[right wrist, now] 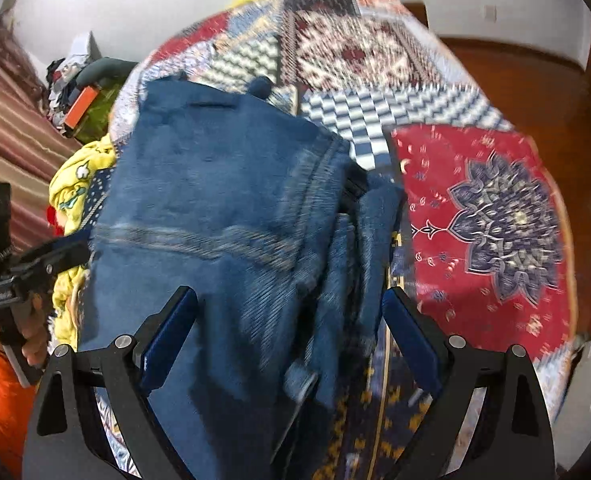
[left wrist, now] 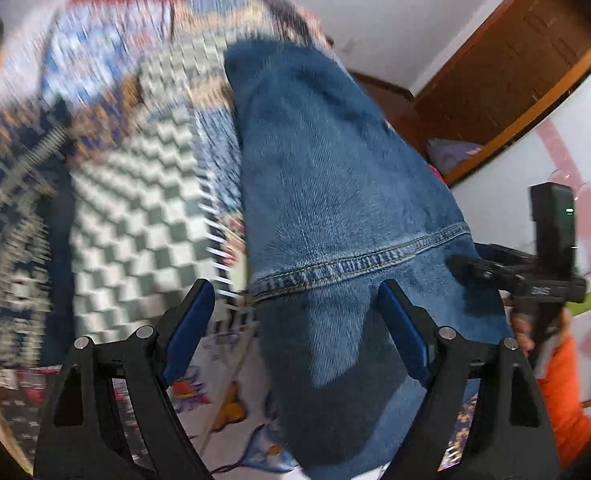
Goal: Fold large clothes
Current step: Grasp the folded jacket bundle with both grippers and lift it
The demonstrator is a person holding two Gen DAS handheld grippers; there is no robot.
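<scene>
Across the patchwork bedspread (right wrist: 475, 208) lies a pair of blue jeans (right wrist: 215, 208), bunched along one side, a stitched seam (left wrist: 359, 264) running across. Folding looks barely begun; the denim still needs spreading flat. Both tools hover over it holding nothing: the left hand-held gripper (left wrist: 295, 304) wide open, the right hand-held gripper (right wrist: 289, 308) likewise. Next, each should pinch an edge.
</scene>
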